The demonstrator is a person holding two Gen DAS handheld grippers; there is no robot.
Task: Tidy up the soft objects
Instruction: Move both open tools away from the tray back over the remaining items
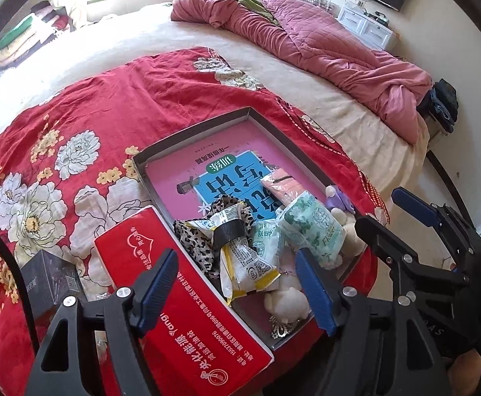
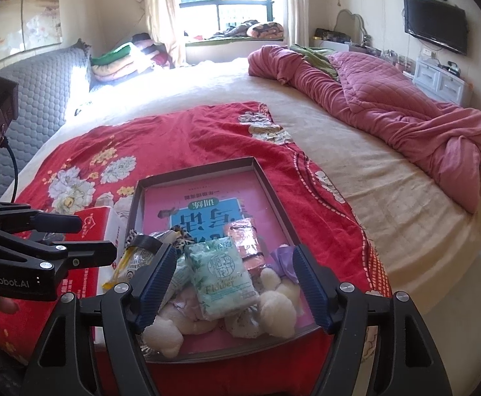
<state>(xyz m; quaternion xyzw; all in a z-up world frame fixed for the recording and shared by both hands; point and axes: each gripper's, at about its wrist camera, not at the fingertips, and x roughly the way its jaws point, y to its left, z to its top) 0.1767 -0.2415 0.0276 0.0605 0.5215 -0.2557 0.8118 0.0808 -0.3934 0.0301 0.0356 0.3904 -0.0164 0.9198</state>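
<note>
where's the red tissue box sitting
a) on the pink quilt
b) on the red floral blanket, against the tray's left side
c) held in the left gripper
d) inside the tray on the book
b: the red tissue box lies outside the tray, along its left wall, on the red floral blanket; both grippers are open and empty.

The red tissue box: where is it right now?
The red tissue box lies on the floral blanket against the tray's left wall, under the open left gripper.
</note>
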